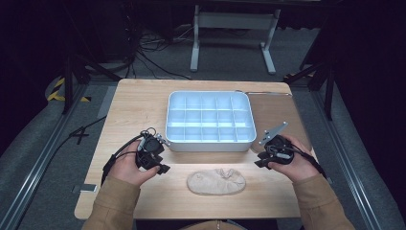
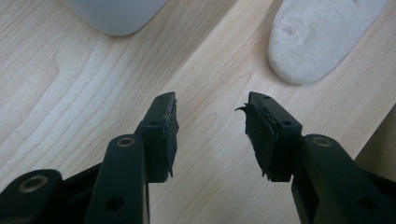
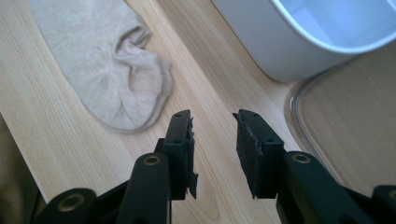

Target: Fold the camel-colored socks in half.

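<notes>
sock [image 1: 217,181] flat at near edge — long axis l-r; left tool [image 1: 162,163] & right tool [image 1: 259,160] both spread, empty.

Beige sock [image 1: 216,181] lies flat before white divided tray [image 1: 210,142].

The right gripper [image 3: 214,122] holds its two black jaws apart above the pale wooden table [image 3: 224,93], gripping nothing. A beige fabric sock [image 3: 102,65] lies crumpled at upper left; a white plastic tray's rounded corner [image 3: 280,51] sits upper right.

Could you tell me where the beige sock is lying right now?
In the high view, the beige sock lies flat on the wooden table near its front edge, just in front of the white divided tray, between the left gripper and right gripper.
</notes>
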Demonstrator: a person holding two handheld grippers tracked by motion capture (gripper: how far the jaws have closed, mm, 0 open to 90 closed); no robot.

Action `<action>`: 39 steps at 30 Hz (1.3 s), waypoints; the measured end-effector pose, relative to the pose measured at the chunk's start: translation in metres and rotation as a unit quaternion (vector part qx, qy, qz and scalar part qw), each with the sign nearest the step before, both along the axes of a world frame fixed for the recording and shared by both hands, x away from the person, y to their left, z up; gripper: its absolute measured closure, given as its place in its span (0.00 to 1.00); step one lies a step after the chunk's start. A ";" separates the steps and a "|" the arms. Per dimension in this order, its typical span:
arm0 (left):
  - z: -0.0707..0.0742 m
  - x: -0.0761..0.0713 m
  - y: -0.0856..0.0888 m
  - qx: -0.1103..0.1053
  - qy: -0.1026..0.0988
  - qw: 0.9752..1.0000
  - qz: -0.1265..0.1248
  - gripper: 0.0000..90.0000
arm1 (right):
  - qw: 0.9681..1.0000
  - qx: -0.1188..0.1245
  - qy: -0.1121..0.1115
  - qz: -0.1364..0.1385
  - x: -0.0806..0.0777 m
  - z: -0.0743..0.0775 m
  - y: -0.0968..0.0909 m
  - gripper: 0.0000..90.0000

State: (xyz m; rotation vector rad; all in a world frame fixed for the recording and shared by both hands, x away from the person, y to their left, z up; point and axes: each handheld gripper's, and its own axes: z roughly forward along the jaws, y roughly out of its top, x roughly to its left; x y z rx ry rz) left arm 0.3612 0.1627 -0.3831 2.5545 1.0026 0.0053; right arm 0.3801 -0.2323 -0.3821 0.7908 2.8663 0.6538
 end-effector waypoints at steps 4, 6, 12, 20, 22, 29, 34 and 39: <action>0.004 0.000 -0.001 -0.022 -0.003 1.000 0.006 0.58 | 1.000 0.009 -0.017 -0.007 -0.002 0.000 0.002 0.73; 0.006 0.000 -0.004 -0.022 -0.004 1.000 0.000 0.56 | 1.000 0.022 -0.015 -0.011 -0.003 0.000 0.001 0.73; 0.009 0.001 -0.010 -0.015 -0.002 1.000 -0.003 0.60 | 0.999 0.039 -0.011 -0.010 -0.007 -0.001 0.002 0.74; 0.014 0.002 -0.026 -0.020 0.005 1.000 -0.007 0.61 | 0.999 0.048 -0.003 -0.025 -0.016 -0.005 0.000 0.76; 0.013 0.003 -0.033 -0.026 0.004 0.999 -0.018 0.61 | 0.998 0.048 -0.002 -0.027 -0.019 -0.007 -0.003 0.76; 0.015 0.005 -0.045 -0.029 0.007 0.999 -0.033 0.60 | 0.998 0.056 -0.008 -0.037 -0.025 -0.011 -0.009 0.76; 0.011 0.006 -0.053 -0.053 0.010 0.997 -0.047 0.59 | 0.993 0.102 0.010 -0.051 -0.028 -0.015 -0.012 0.76; -0.005 0.009 -0.062 -0.052 0.025 0.997 -0.047 0.60 | 0.993 0.111 0.010 -0.045 -0.029 -0.017 -0.009 0.73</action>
